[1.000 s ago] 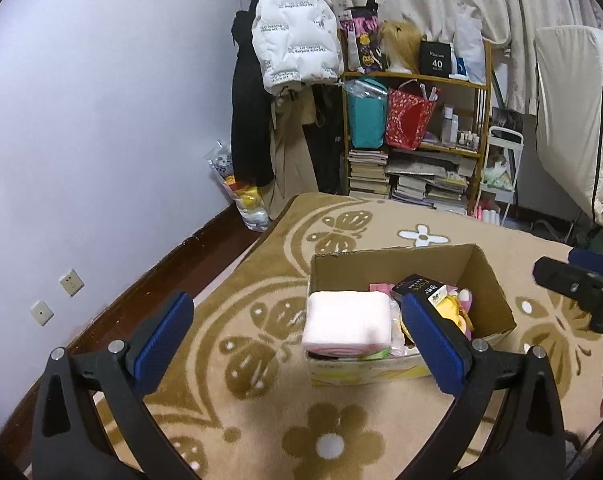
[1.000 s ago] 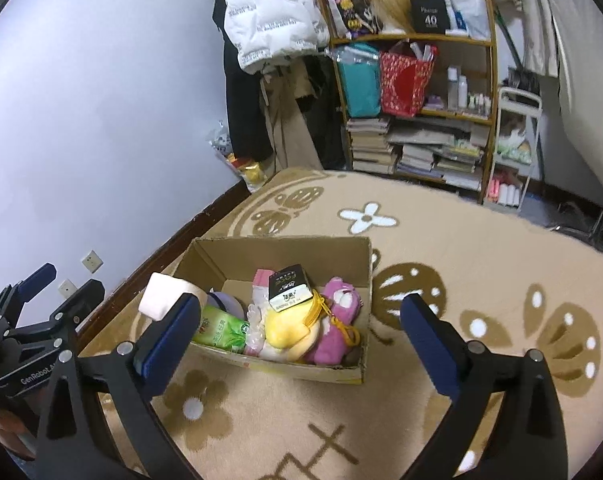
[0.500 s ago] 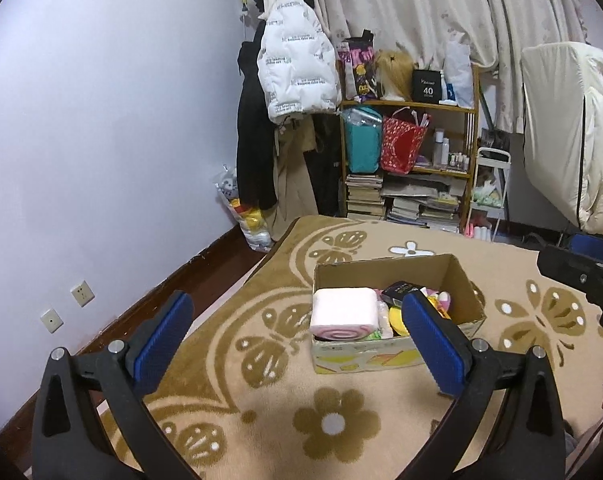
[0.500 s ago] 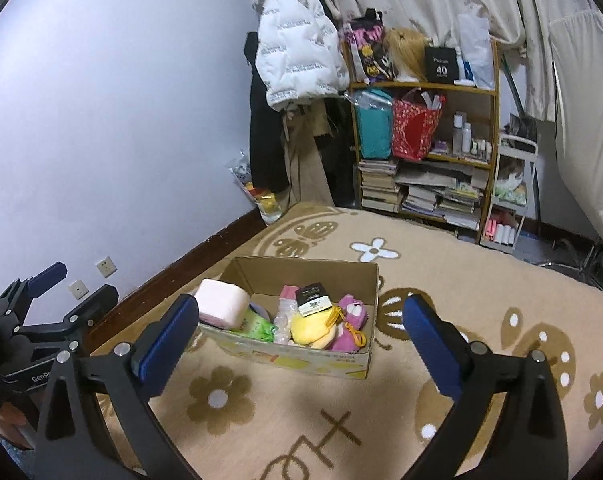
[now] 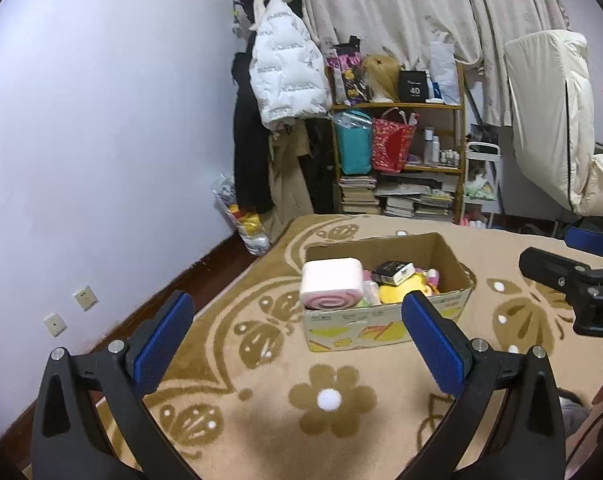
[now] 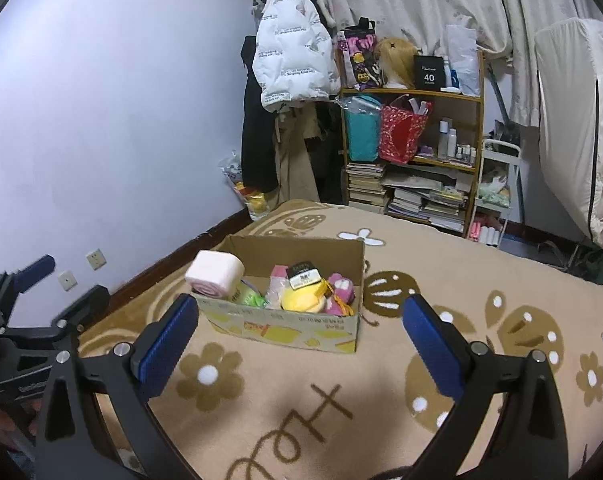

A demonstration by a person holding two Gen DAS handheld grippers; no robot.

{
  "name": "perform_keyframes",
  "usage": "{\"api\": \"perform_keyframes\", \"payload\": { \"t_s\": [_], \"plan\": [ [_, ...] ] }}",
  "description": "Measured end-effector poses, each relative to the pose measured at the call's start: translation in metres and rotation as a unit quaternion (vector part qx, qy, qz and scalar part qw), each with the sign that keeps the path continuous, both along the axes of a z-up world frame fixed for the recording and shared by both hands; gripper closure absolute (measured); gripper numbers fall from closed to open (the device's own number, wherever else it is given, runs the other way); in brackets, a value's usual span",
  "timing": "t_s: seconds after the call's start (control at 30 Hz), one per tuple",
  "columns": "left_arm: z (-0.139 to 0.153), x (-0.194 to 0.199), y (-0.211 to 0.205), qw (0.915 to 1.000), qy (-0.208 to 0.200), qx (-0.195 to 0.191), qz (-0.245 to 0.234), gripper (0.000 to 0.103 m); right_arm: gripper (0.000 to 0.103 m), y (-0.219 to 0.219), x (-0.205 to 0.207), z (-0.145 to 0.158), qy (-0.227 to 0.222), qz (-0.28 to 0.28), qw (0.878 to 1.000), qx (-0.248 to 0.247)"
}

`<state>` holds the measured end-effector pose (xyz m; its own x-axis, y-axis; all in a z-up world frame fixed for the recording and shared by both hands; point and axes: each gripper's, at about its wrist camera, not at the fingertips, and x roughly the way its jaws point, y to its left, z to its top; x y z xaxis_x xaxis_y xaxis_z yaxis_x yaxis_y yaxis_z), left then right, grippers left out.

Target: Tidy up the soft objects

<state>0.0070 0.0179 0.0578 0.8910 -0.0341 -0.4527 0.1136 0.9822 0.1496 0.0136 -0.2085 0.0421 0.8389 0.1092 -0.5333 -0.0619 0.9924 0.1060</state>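
Observation:
An open cardboard box point(image 5: 385, 324) point(image 6: 293, 326) stands on the beige patterned rug. A pink swirl-roll cushion point(image 5: 331, 286) point(image 6: 215, 274) rests on its left corner. Inside lie a yellow plush point(image 6: 303, 300), a pink plush point(image 6: 343, 294), a green packet point(image 6: 249, 298) and a small black box point(image 6: 303, 274). My left gripper point(image 5: 297, 342) is open and empty, well back from the box. My right gripper point(image 6: 297, 340) is open and empty, also back from the box. The right gripper shows at the right edge of the left wrist view point(image 5: 573, 280); the left one shows at the left edge of the right wrist view point(image 6: 33, 308).
A wooden shelf point(image 6: 413, 152) with bags, books and bottles stands against the far wall. A white jacket point(image 6: 289, 52) hangs on a coat stand beside it. A small white cart point(image 6: 493, 196) and a covered chair point(image 6: 577, 128) are at the right. A bag point(image 5: 245, 224) sits by the wall.
Both grippers have pulled back and up from the box, which now looks smaller and farther. Both stay open and empty. The box contents have not moved.

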Motion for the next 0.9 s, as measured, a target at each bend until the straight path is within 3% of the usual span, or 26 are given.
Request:
{"api": "perform_keyframes", "payload": {
  "t_s": [0.27, 0.5, 0.9],
  "plan": [
    [-0.011, -0.002, 0.002, 1.0000, 0.005, -0.008, -0.001, 0.000, 0.000, 0.001, -0.009, -0.017, -0.013, -0.012, 1.000, 0.006],
    [-0.023, -0.004, -0.005, 0.9997, 0.008, 0.020, -0.008, 0.000, 0.000, -0.001, -0.018, -0.036, -0.005, -0.028, 1.000, 0.000],
    [-0.029, -0.010, -0.007, 0.9995, 0.015, 0.017, -0.023, 0.000, 0.000, -0.006, -0.018, -0.046, 0.006, -0.035, 0.999, 0.003]
  ]
}}
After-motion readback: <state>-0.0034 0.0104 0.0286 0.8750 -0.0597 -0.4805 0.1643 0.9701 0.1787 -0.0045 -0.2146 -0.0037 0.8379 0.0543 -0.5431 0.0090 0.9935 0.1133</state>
